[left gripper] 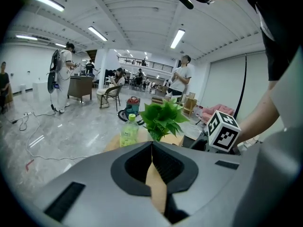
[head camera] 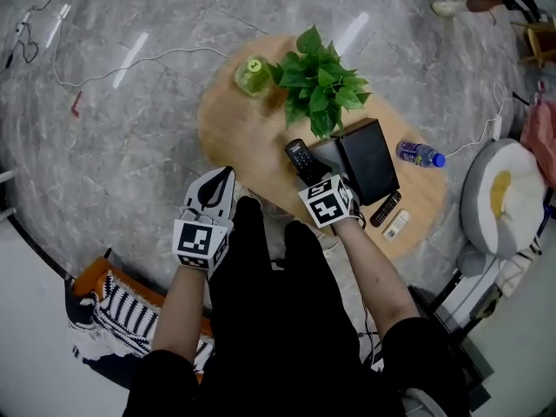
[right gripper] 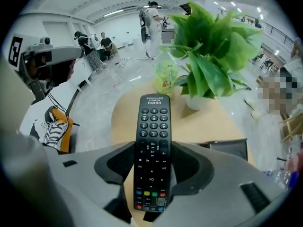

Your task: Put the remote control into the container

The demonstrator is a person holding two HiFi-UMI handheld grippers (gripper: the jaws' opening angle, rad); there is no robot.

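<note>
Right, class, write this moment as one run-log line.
left gripper: shut, empty | right gripper: shut on remote control | remote control: beside black container, not yet inside

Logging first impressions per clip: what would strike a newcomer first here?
The black remote control is clamped in the right gripper over the wooden table. Behind it stands a leafy green plant, and the black container sits beside that gripper. The left gripper is shut, empty.

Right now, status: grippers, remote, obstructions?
Right gripper shut on remote. Left gripper shut, empty. Remote beside container, not in yet. Plant next to container.
</note>
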